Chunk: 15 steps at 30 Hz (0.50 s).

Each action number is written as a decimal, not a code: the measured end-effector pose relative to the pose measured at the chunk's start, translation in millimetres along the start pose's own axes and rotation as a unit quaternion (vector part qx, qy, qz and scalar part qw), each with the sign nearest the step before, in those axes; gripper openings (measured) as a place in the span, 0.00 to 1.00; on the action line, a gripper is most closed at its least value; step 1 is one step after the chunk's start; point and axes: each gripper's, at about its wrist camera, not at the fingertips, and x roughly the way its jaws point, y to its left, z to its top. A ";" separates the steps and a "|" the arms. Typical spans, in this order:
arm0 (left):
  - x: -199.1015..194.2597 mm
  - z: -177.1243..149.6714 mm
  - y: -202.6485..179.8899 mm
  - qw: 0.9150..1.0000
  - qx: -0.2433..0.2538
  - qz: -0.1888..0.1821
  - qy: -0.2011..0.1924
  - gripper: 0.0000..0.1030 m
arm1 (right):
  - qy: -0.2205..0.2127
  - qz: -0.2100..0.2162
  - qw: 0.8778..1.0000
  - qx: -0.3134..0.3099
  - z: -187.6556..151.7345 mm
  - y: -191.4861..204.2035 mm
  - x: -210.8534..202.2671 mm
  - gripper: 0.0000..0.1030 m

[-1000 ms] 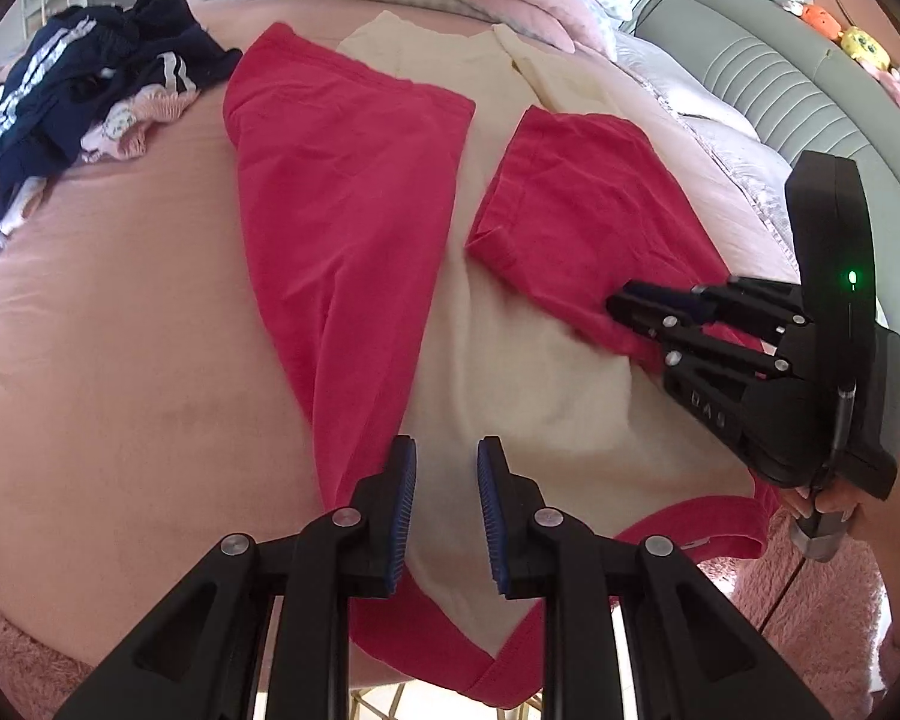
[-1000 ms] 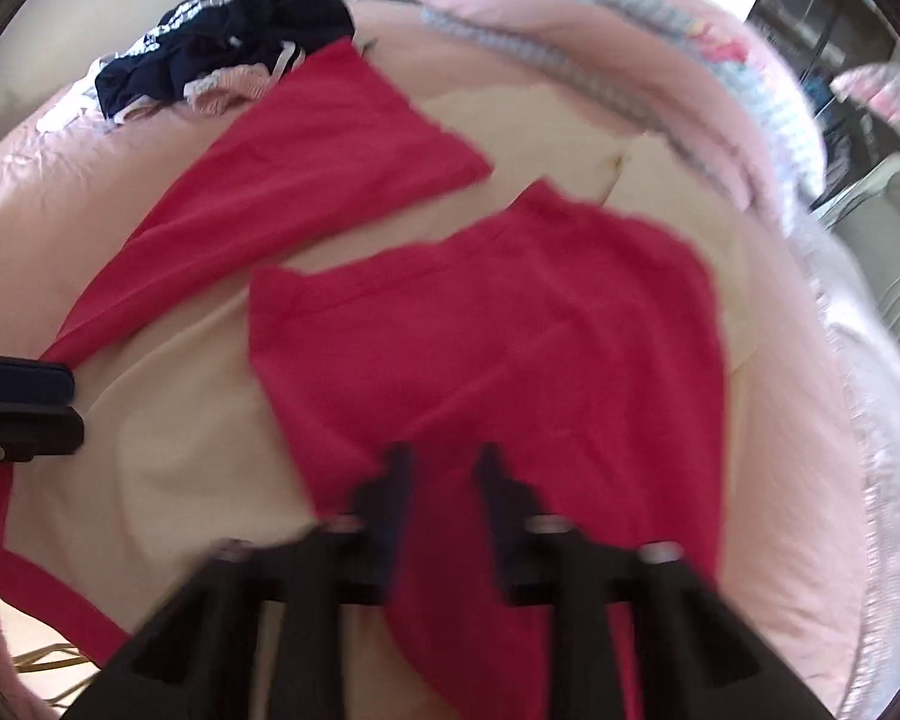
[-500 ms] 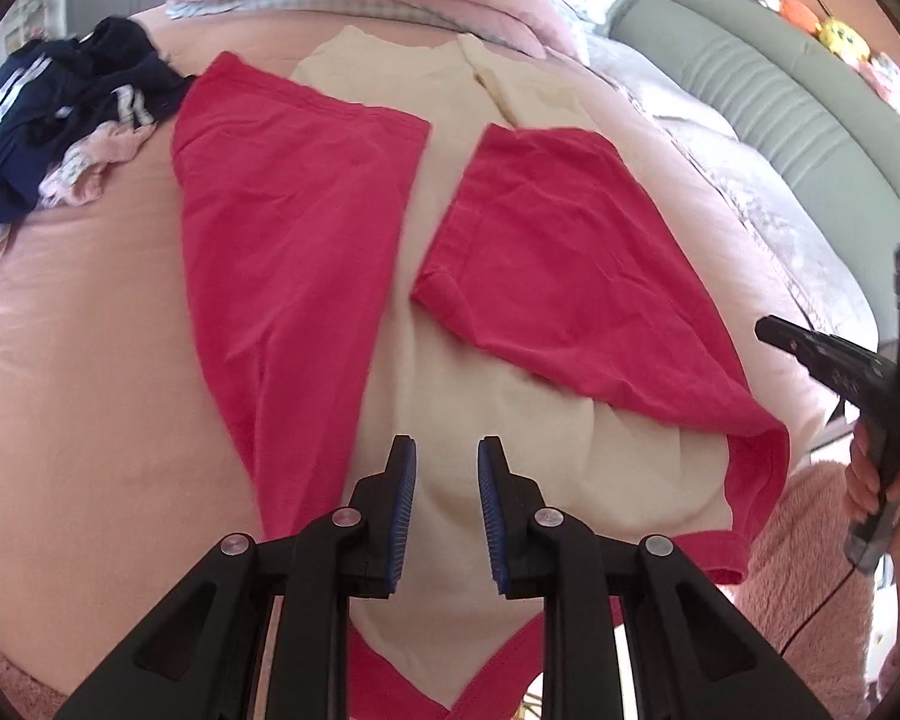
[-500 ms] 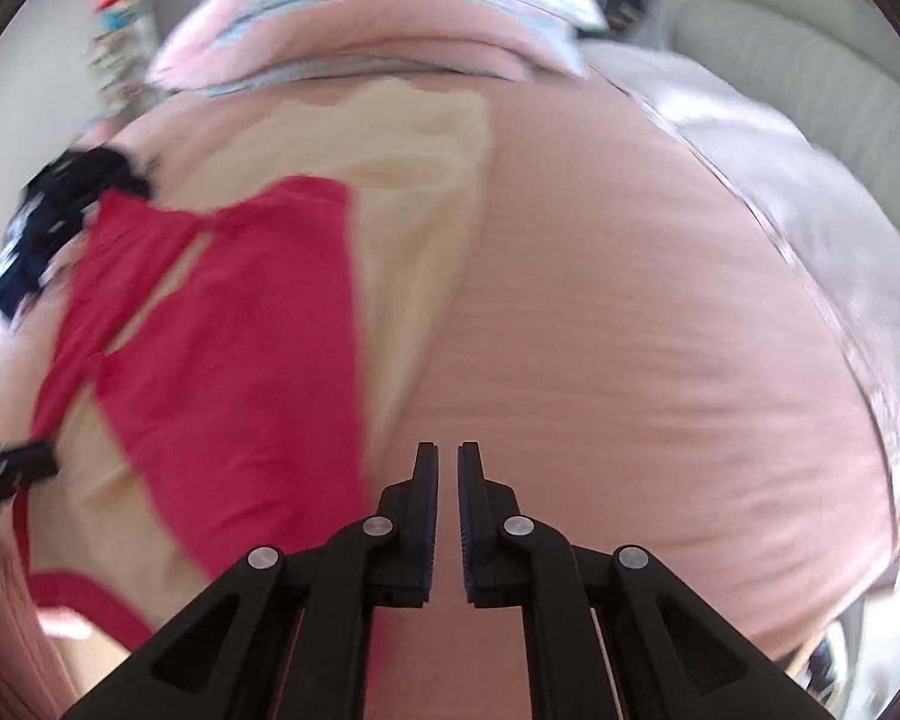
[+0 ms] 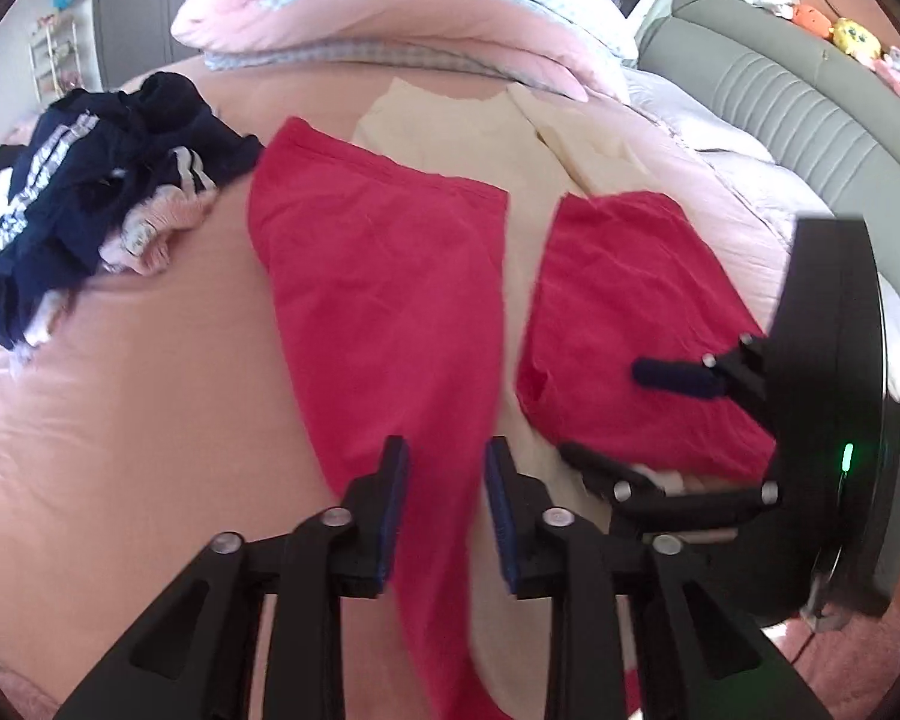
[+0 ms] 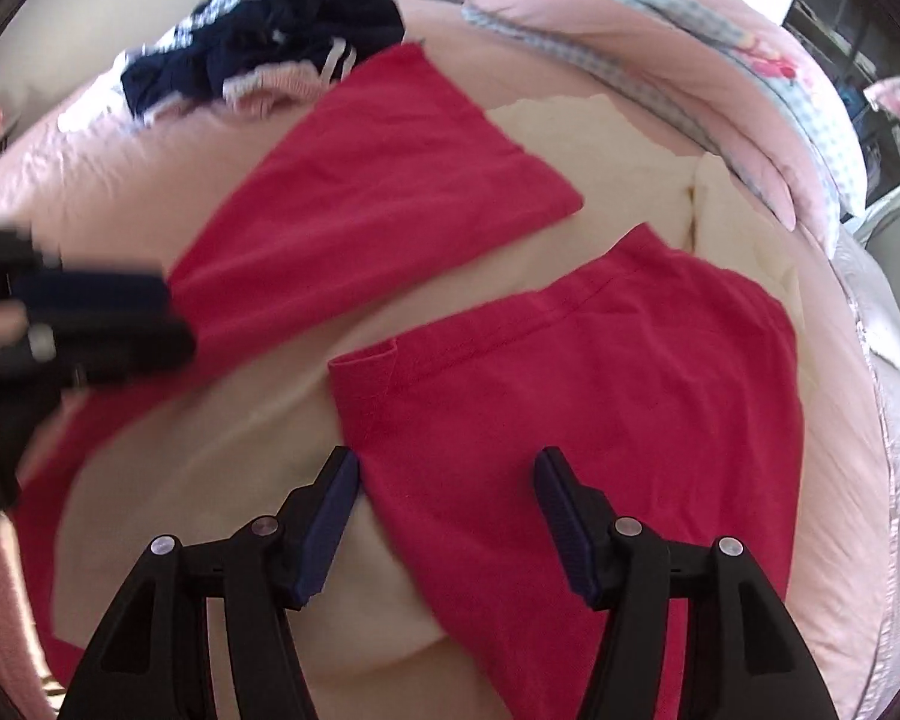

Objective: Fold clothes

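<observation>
Red-and-cream shirt [image 6: 600, 396] — right gripper [image 6: 447, 516] back over it, seemingly wider, empty, left gripper [image 5: 444, 510] ajar.

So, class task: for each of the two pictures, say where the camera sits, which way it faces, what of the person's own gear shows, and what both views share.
Left wrist: sits on the left tool, faces forward over the red and cream garment; the right tool shows at right, open.
Right wrist: sits on the right tool, faces the garment's red flap; the left tool shows blurred at left.
Shared: the garment, navy clothes pile, pink duvet.
</observation>
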 end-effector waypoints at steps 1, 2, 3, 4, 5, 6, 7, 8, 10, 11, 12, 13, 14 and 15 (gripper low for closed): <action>3.2 0.4 4.1 1.000 -0.010 -0.003 0.002 0.37 | -0.002 -0.004 1.000 -0.006 -1.2 3.4 2.8 0.57; 6.3 -1.1 8.4 1.000 -0.022 -0.008 0.007 0.37 | -0.004 -0.008 1.000 -0.010 -2.6 5.9 5.2 0.41; 10.1 -3.7 11.7 0.999 -0.032 -0.014 0.013 0.37 | -0.006 -0.017 1.000 0.010 -6.8 -4.6 0.0 0.13; 15.2 -8.5 12.9 0.999 -0.034 -0.018 0.023 0.37 | -0.007 -0.026 0.999 0.029 -11.1 -15.0 -5.2 0.03; 18.8 -13.7 12.0 0.999 -0.027 -0.019 0.028 0.37 | -0.009 -0.035 0.998 0.048 -15.3 -25.5 -10.4 0.02; 20.0 -18.2 9.5 0.999 -0.015 -0.017 0.027 0.37 | -0.010 -0.044 0.997 0.068 -19.6 -36.0 -15.5 0.01; 20.4 -21.0 6.1 1.000 -0.001 -0.012 0.025 0.37 | -0.012 -0.053 0.995 0.087 -23.8 -46.4 -20.7 0.01; 19.4 -21.4 1.3 1.000 0.015 -0.005 0.022 0.37 | -0.013 -0.062 0.992 0.107 -28.1 -56.9 -25.9 0.01; 17.9 -20.9 -4.7 0.999 0.034 0.008 0.017 0.10 | -0.016 -0.080 0.986 0.145 -36.6 -77.8 -36.3 0.01; 17.8 -18.1 -1.4 1.000 0.019 0.012 0.018 0.09 | -0.018 -0.089 0.982 0.164 -40.8 -88.3 -41.5 0.01; 17.6 -15.2 1.9 1.000 0.003 0.016 0.019 0.08 | -0.019 -0.099 0.978 0.182 -45.3 -98.8 -46.7 0.01; 15.8 -13.4 7.9 0.999 -0.022 0.015 0.018 0.08 | -0.020 -0.115 0.975 0.188 -53.3 -110.7 -53.1 0.01; 10.7 -13.2 16.6 0.998 -0.054 0.012 0.013 0.08 | -0.020 -0.129 0.971 0.199 -61.4 -121.3 -58.0 0.01; 4.0 -13.6 24.2 0.997 -0.078 0.013 0.004 0.08 | -0.017 -0.141 0.966 0.216 -72.2 -136.4 -62.9 0.01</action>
